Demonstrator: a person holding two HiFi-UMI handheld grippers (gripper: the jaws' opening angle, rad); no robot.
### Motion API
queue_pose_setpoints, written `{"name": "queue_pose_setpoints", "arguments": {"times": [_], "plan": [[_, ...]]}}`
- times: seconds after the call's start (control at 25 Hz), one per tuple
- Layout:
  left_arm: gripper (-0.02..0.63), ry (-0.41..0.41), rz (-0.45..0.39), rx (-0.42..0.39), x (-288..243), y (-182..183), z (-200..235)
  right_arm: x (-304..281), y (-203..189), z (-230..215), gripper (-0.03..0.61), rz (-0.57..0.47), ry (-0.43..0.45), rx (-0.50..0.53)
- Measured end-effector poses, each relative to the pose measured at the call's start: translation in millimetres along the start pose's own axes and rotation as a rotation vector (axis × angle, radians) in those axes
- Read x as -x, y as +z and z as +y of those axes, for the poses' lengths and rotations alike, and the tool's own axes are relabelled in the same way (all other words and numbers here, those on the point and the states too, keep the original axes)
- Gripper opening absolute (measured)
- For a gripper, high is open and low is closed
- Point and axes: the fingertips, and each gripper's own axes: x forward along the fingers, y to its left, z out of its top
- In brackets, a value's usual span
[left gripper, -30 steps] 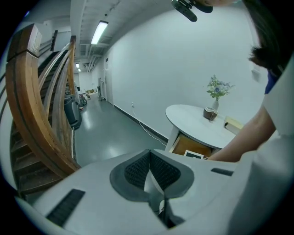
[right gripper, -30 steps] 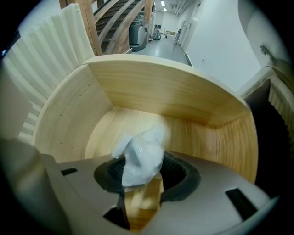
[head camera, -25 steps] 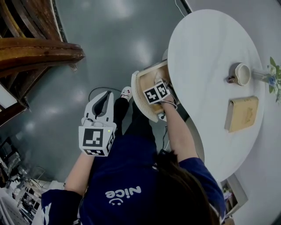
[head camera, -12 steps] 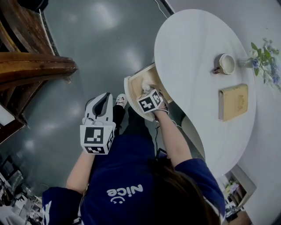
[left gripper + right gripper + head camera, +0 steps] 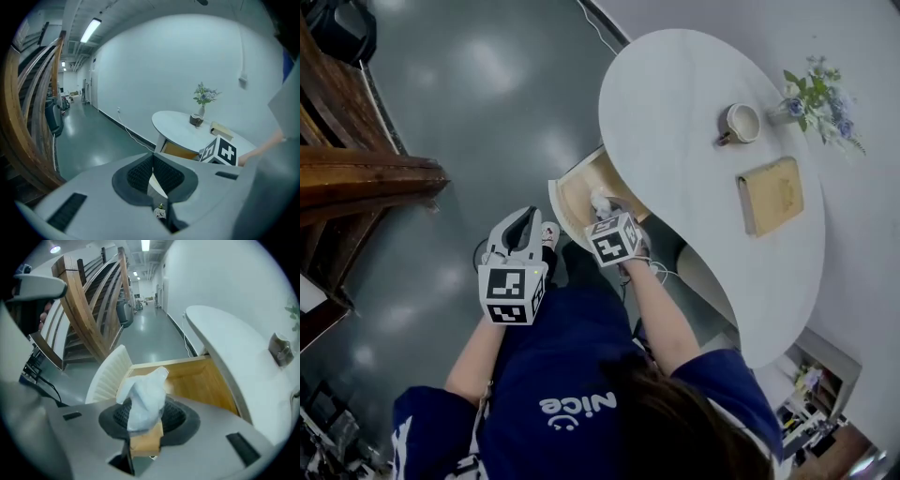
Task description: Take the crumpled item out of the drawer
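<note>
A crumpled white item (image 5: 146, 397) sticks up between the pads of my right gripper (image 5: 145, 417), which is shut on it. In the head view the crumpled white item (image 5: 602, 201) hangs over the near end of the open drawer (image 5: 574, 190), just ahead of my right gripper (image 5: 605, 214). The drawer has a wooden floor (image 5: 199, 386) and a white ribbed front (image 5: 108, 375), and it juts out from under the white table (image 5: 694, 187). My left gripper (image 5: 523, 219) is held to the left over the floor, shut with nothing in it; its pads (image 5: 140, 172) meet.
On the table stand a mug (image 5: 740, 123), a tan book (image 5: 769, 195) and a small vase of flowers (image 5: 814, 92). A wooden staircase (image 5: 356, 178) rises at the left. Grey floor (image 5: 487, 103) lies beyond the drawer. The person's legs are below the drawer front.
My right gripper has drawn back toward the person from deeper in the drawer, with the crumpled item in it. The head view has shifted. The left gripper has stayed as it was.
</note>
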Motion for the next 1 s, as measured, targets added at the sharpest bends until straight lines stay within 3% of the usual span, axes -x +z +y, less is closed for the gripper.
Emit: {"name": "queue_pose_setpoints", "arguments": {"times": [0.16, 0.52, 0.68, 0.84, 1.0], "plan": [[0.005, -0.048, -0.014, 0.014, -3.2, 5.3, -7.0, 25.6, 9.6, -4.3, 0.121, -0.047, -0.029, -0.042], [0.005, -0.134, -0.05, -0.047, -8.9, 21.4, -29.9, 81.2, 28.1, -2.4, 0.121, -0.155, -0.059, -0.105], [0.005, -0.174, -0.064, -0.072, -8.9, 27.9, -43.6, 105.9, 31.8, -3.4, 0.121, -0.224, -0.068, -0.191], [0.005, -0.274, -0.083, -0.053, -9.2, 33.9, -64.7, 132.0, 35.2, -13.6, 0.121, -0.305, -0.099, -0.294], [0.005, -0.305, -0.107, -0.085, -9.4, 42.6, -79.0, 158.9, 37.9, -24.0, 0.121, -0.379, -0.144, -0.35]]}}
